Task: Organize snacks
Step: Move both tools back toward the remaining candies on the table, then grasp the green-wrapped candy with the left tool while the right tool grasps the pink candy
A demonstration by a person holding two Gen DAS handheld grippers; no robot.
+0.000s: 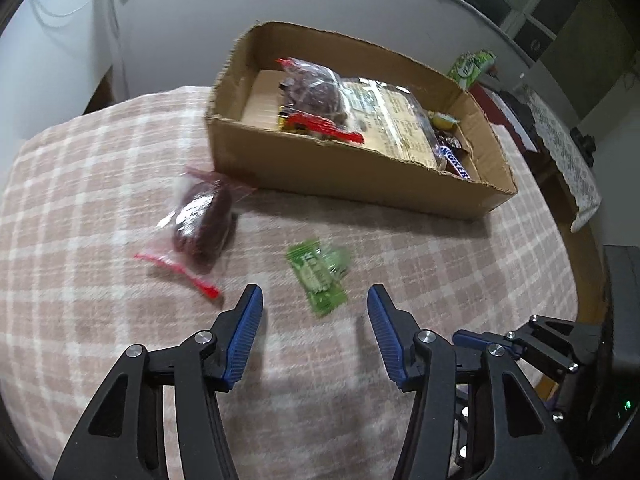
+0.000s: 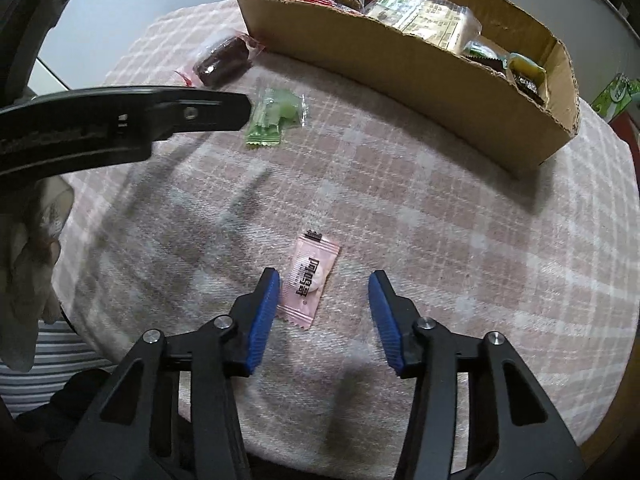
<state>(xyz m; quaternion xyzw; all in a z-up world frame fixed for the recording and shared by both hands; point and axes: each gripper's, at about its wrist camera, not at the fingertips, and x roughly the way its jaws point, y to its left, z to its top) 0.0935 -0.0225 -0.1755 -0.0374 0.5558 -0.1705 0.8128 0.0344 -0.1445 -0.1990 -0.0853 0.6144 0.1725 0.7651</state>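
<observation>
Both grippers hang unclenched (nothing gripped), the left gripper (image 1: 315, 300) above the green foil candy packet (image 1: 319, 277), the right gripper (image 2: 324, 288) straddling the pink sachet (image 2: 308, 280), each poised to pick for the cardboard box (image 1: 352, 184).

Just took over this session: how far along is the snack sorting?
Done: several snacks already sit in the cardboard box. In hand: nothing gripped; the left gripper is open around the green packet, the right gripper open around the pink sachet. Left: those two and the dark red zip bag, all on the checked cloth.
</observation>
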